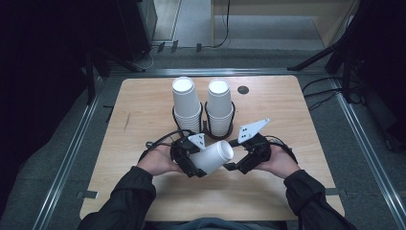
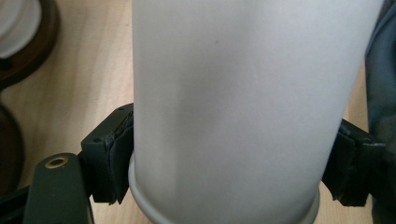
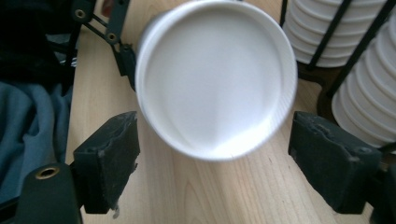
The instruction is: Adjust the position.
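Note:
A white paper cup point(image 1: 214, 155) lies tilted on its side over the front of the wooden table point(image 1: 143, 110), its closed bottom pointing right. My left gripper point(image 1: 195, 163) is shut on it. In the left gripper view the black pads point(image 2: 116, 158) press both sides of the cup point(image 2: 243, 102) just above its rolled rim. My right gripper point(image 1: 233, 155) stands open right at the cup's bottom end. In the right gripper view that round bottom point(image 3: 215, 74) faces the camera, and the two fingers point(image 3: 109, 154) stand apart from it on either side.
Two tall stacks of upside-down white cups point(image 1: 186, 103) point(image 1: 219, 105) stand in black wire holders point(image 1: 206, 125) just behind the grippers, at the table's middle. A small dark round disc point(image 1: 243, 89) sits at the back. Dark stands and cables surround the table.

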### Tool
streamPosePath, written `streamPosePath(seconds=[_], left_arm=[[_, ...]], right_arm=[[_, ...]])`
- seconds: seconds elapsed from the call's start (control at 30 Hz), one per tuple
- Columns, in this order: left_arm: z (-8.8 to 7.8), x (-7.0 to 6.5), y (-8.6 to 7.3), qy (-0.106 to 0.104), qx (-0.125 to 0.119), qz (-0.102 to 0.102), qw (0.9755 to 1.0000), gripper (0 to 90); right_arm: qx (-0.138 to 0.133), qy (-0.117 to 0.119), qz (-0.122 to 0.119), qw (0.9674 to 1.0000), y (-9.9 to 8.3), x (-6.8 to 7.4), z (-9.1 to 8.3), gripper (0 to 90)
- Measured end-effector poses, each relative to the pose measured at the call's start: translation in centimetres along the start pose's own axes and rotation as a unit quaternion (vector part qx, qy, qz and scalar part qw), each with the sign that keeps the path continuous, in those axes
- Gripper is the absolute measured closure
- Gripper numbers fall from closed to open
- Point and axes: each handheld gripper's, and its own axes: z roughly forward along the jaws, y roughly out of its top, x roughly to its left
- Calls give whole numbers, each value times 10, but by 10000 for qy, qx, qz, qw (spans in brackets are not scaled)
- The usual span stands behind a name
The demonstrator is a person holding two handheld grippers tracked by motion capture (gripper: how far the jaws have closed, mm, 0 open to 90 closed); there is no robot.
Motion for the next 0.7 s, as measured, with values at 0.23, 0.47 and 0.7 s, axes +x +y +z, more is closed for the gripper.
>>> streamPosePath(seconds=[0.23,0.47,0.7], left_arm=[[7,-4,7,-139,116,135,9997,170],[9,-6,5,-56,129,289,9995,123],[4,-7,1,125,-31,317,9994,9]], right_arm=[[161,160,-152,9996,5,5,11,162],[404,203,-441,9980,11,9,19,230],[356,152,-410,9984,13,10,16,241]])
